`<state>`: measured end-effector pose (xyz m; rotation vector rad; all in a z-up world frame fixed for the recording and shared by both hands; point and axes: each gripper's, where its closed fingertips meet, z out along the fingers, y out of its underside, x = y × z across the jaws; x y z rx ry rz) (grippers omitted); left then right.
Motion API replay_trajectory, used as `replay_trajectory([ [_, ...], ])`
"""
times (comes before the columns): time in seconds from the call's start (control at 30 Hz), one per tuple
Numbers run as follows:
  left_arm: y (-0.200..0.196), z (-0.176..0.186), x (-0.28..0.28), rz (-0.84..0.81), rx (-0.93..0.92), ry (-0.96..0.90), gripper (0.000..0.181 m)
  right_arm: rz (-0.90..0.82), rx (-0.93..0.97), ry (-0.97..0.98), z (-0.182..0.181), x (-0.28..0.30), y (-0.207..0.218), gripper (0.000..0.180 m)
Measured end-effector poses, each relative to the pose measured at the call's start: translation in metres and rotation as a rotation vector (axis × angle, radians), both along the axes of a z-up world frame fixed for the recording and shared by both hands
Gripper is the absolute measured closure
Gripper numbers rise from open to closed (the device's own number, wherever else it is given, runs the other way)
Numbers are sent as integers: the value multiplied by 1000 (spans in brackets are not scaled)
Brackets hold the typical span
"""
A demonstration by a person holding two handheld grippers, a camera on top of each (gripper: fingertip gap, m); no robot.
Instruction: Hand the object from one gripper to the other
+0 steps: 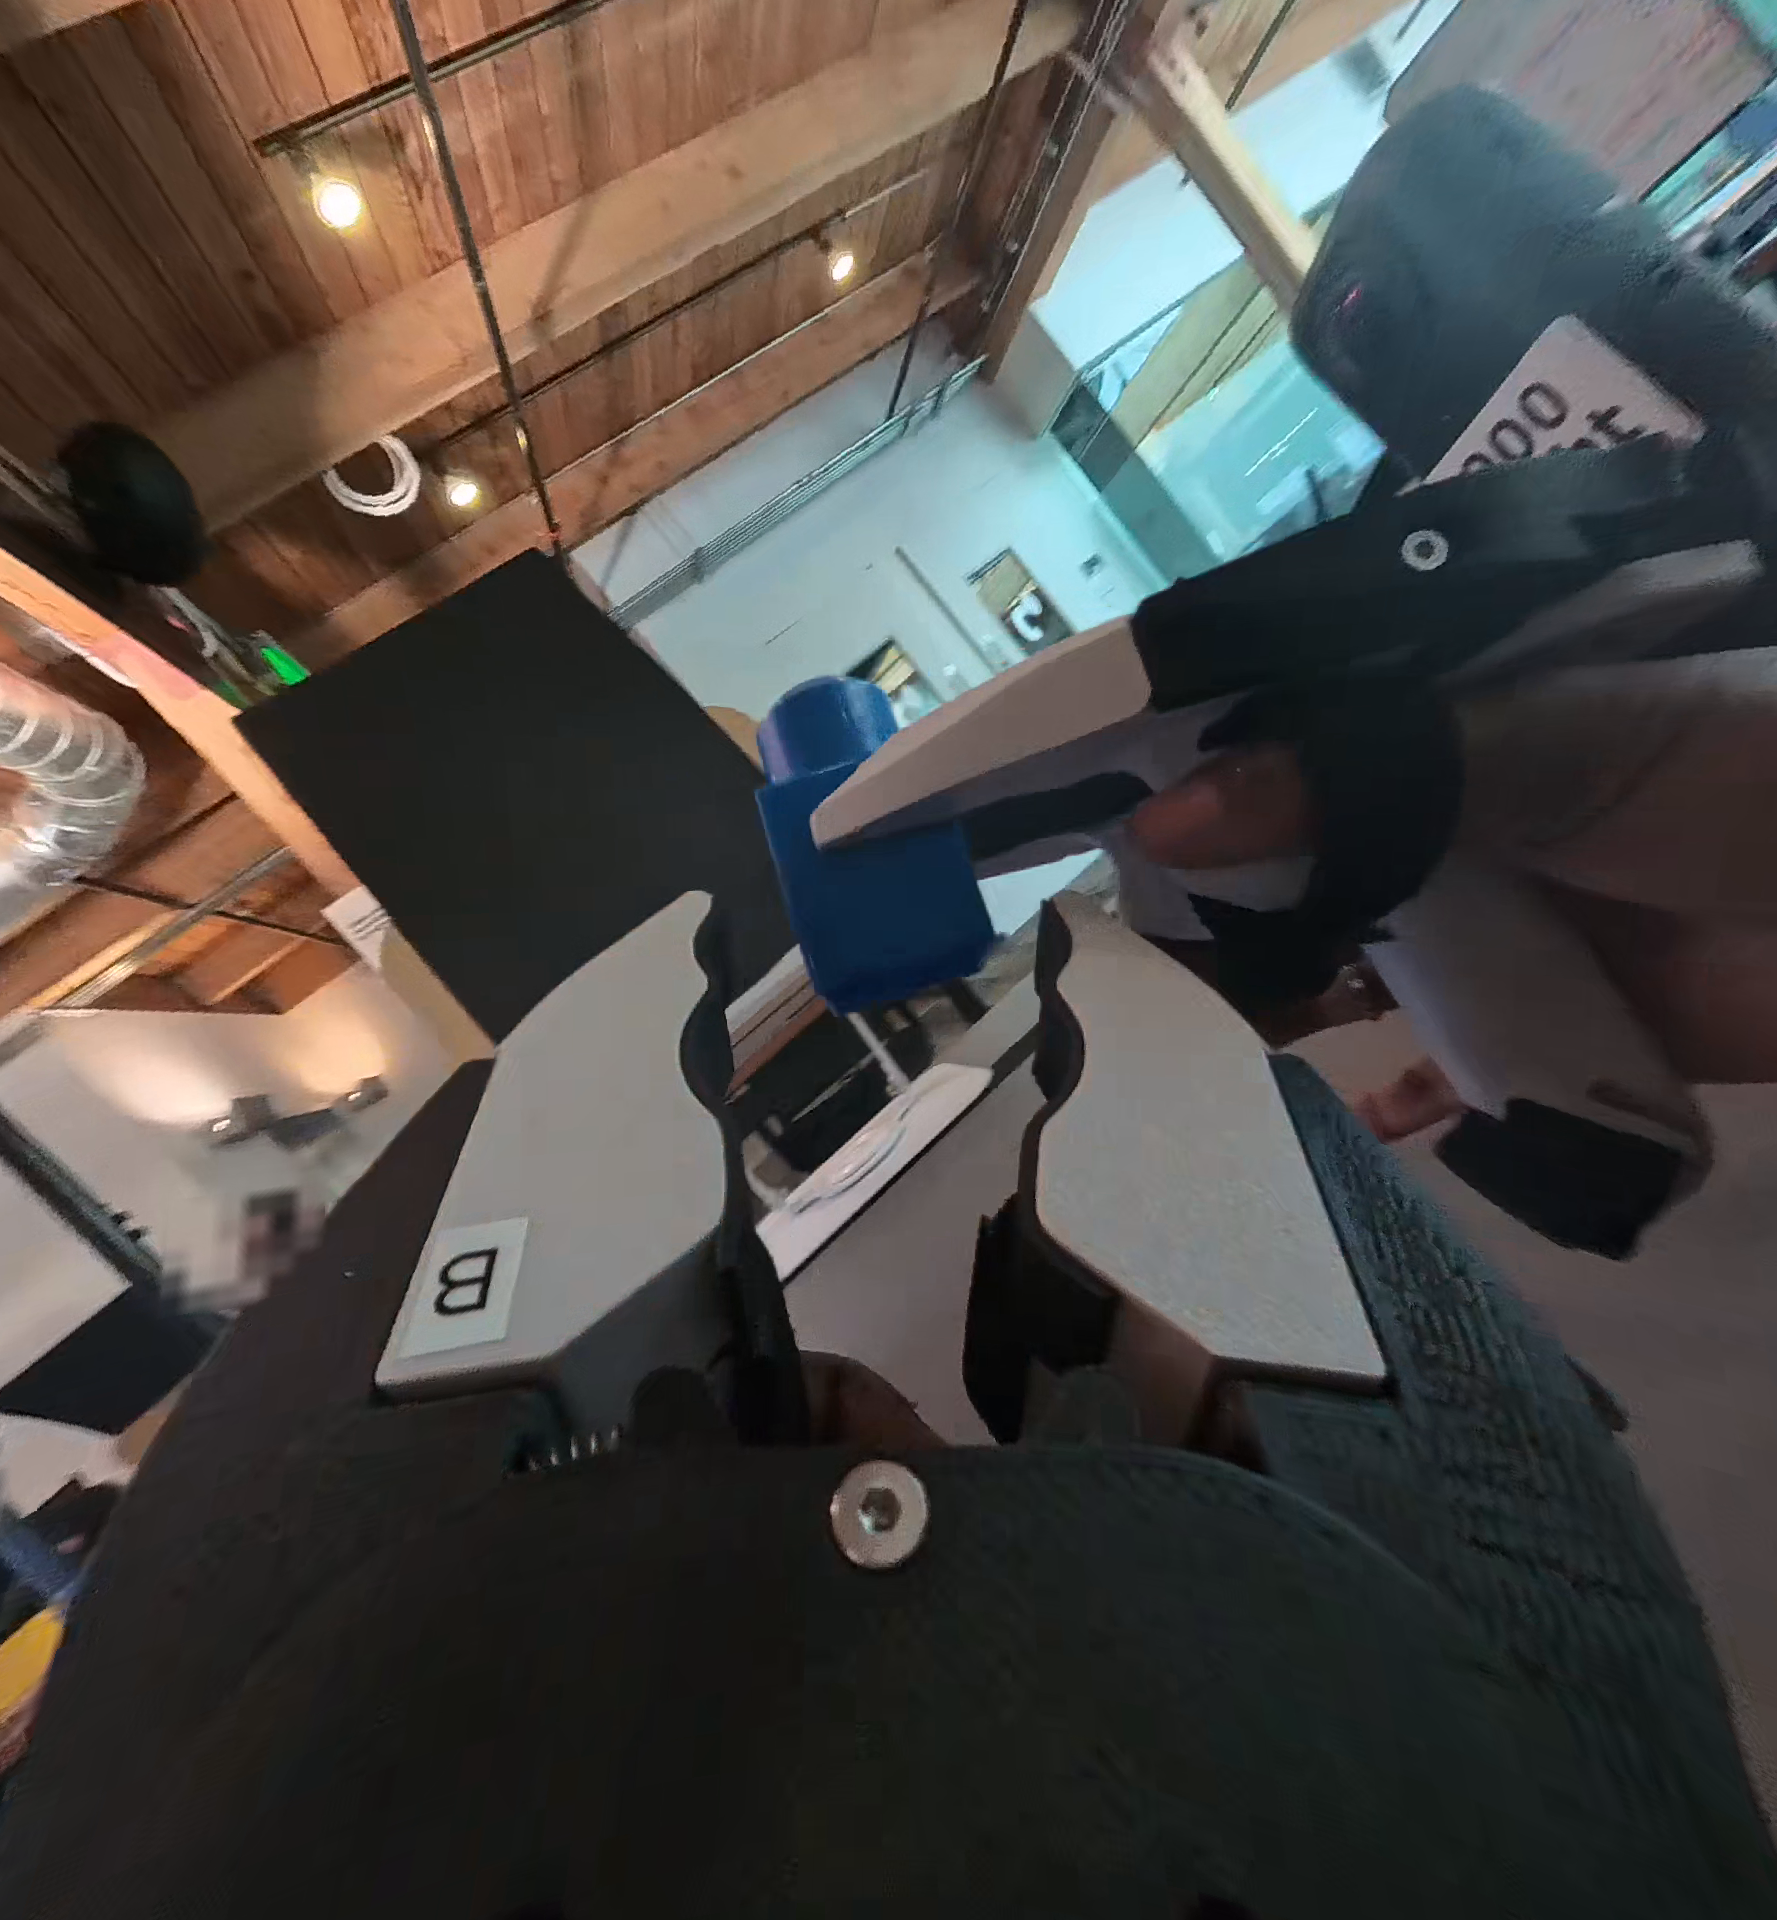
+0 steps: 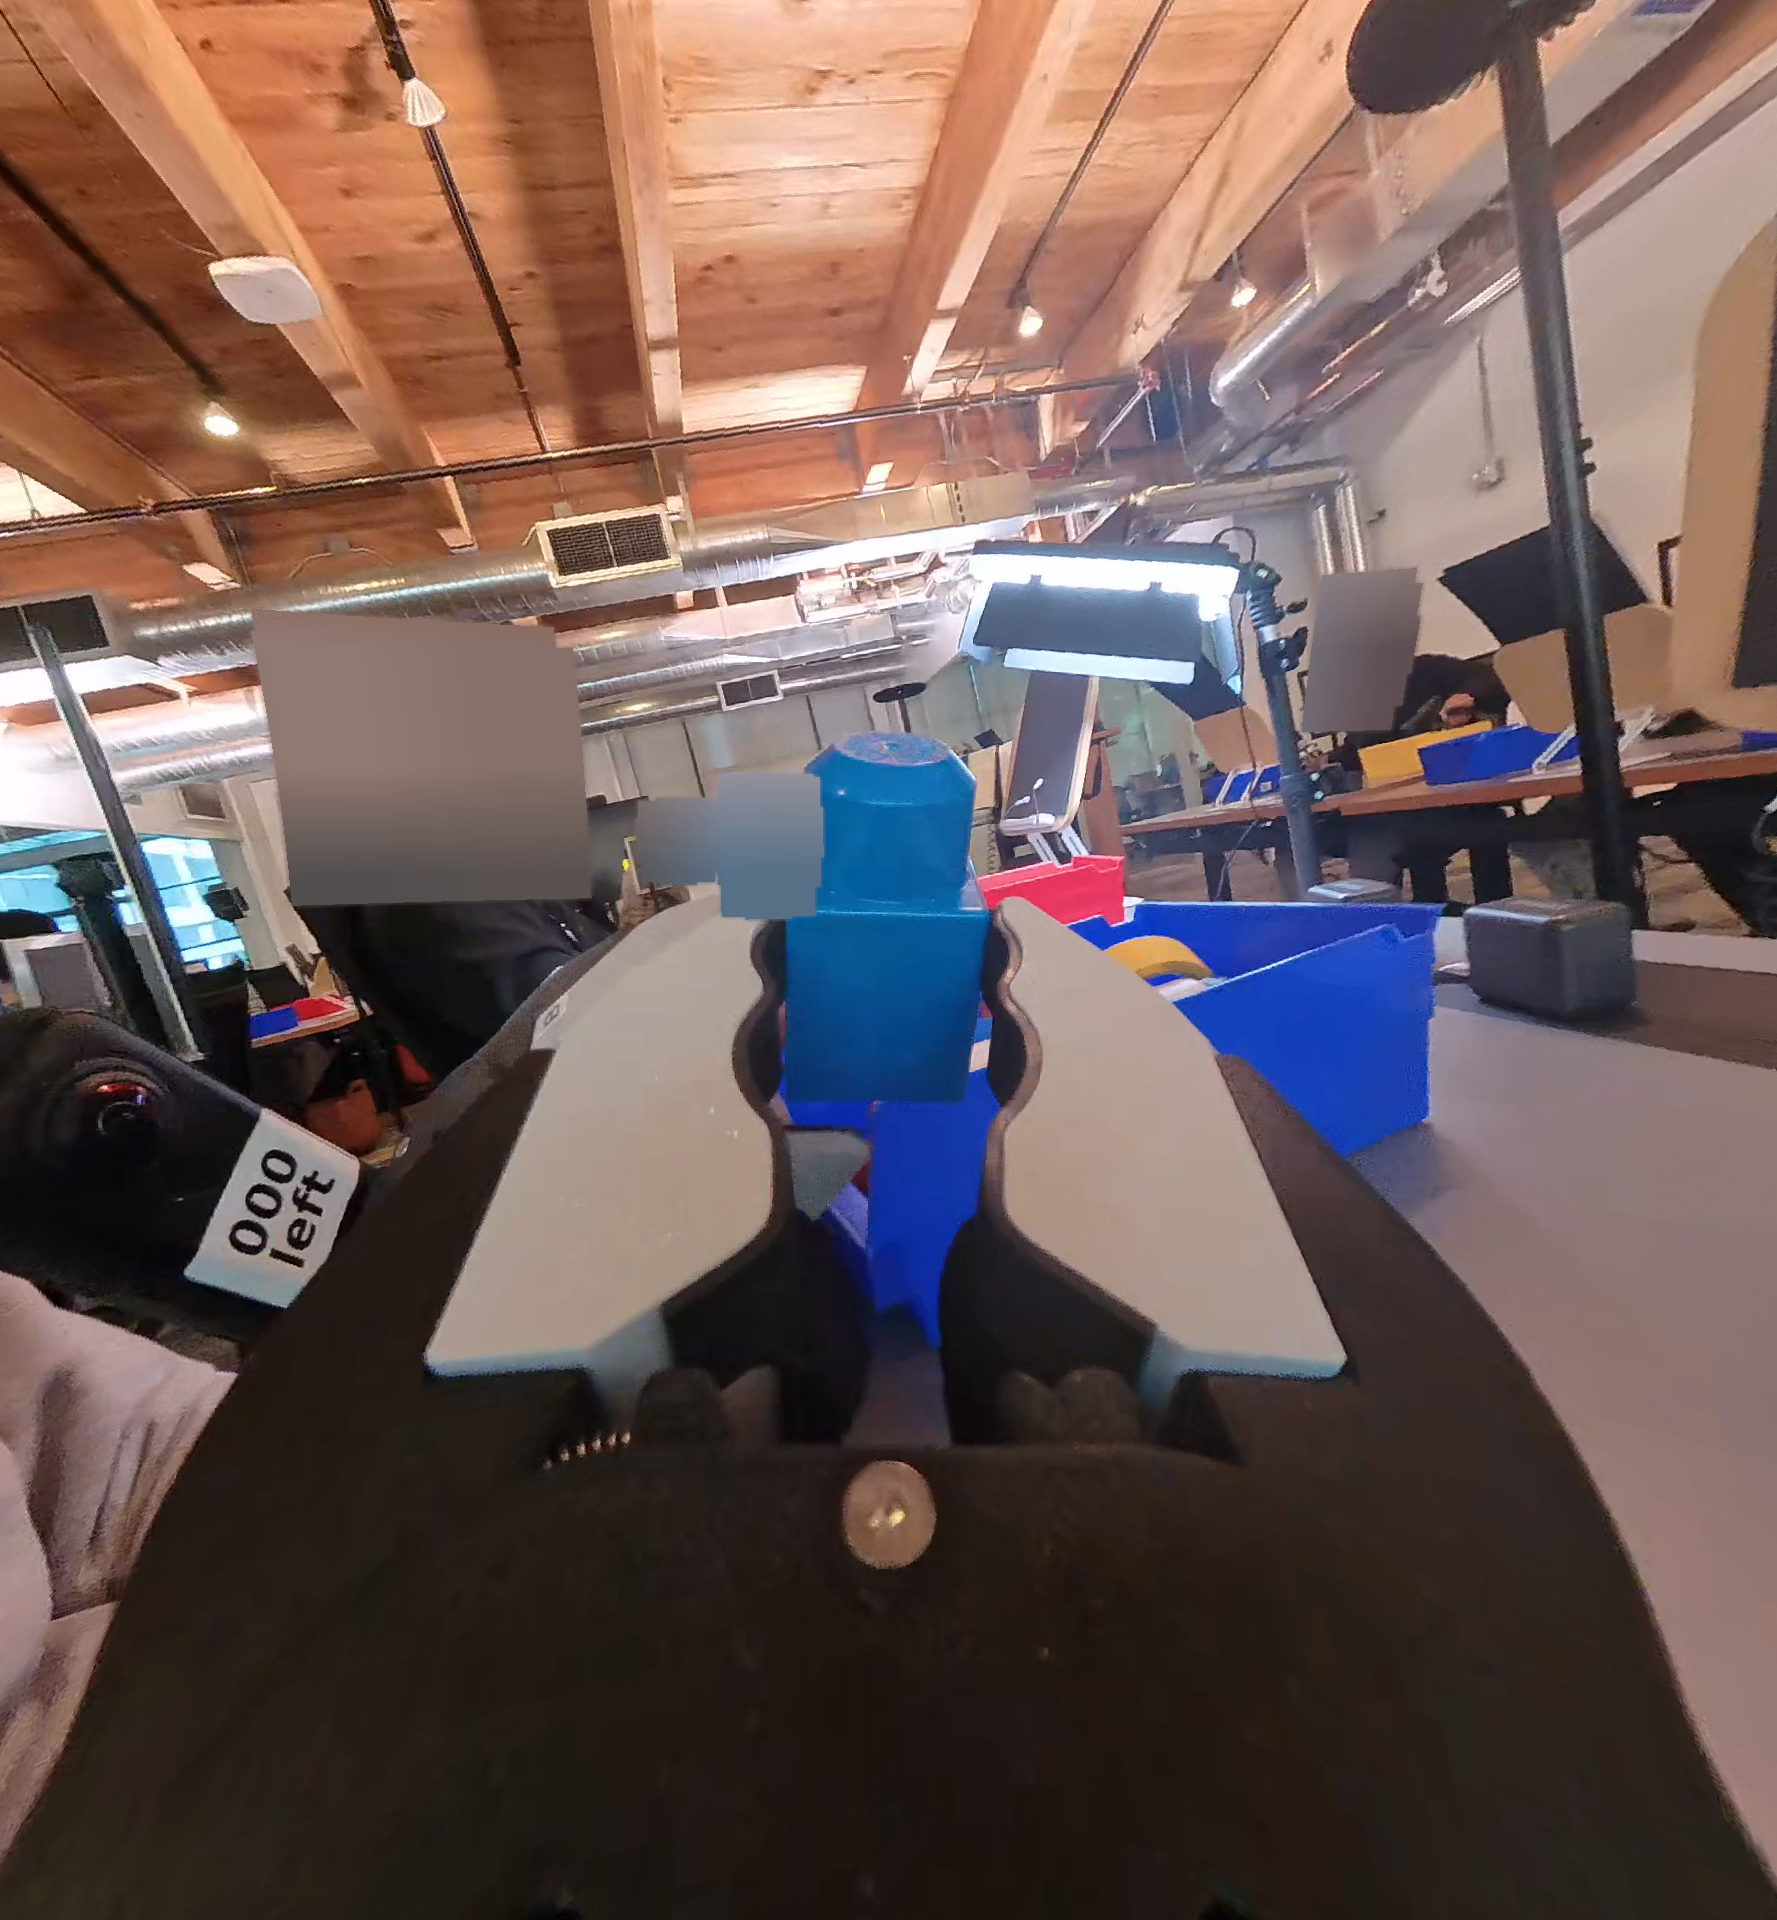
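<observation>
Blue plastic object [image 2: 879,997], a square block topped by a chamfered round cap, sits pinched between the right gripper [image 2: 884,1003] fingers, held upright above the grey desk [image 2: 1590,1247]; behind it stand a blue bin [image 2: 1310,1018] and a red bin [image 2: 1055,888] (yellow tape shows inside the blue one); only the left wrist view shows the left gripper [image 1: 879,966] spread wide just below the object [image 1: 868,883], not touching it.

open left claw [image 1: 879,935] has free room beneath blue block [image 1: 868,883]; right claw [image 1: 899,805] crosses above.
</observation>
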<state>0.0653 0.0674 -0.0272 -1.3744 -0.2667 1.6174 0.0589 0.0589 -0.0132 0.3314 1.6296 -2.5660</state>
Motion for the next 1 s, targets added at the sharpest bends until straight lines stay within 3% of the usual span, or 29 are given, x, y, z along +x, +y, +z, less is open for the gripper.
replay_trajectory([
  [0.13, -3, -3, -2, 16, -13, -14, 142, 41, -7, -37, -3, 4, -5, 143],
  [0.3, -4, 2, 2, -103, 111, -65, 144, 83, -26, -36, 1, 8, -5, 137],
  [0.37, 0, 12, 16, -348, 275, -125, 144, 126, -86, -5, 12, 16, -1, 124],
  [0.47, 1, 32, 48, -876, 553, -260, 144, 204, -175, 20, 27, 27, 6, 107],
  [0.57, -1, 37, 58, -1191, 717, -451, 144, 337, -231, 35, 36, 44, 12, 113],
  [0.73, 11, 29, 61, -1158, 628, -473, 145, 401, -136, 85, 25, 60, 2, 123],
  [0.8, 12, 26, 56, -1133, 641, -498, 144, 408, -148, 105, 26, 62, 5, 141],
  [0.87, 11, 24, 52, -1109, 645, -510, 145, 393, -137, 108, 25, 60, 6, 142],
  [1.0, 9, 18, 38, -844, 527, -366, 135, 313, -153, 73, 25, 45, 8, 142],
])
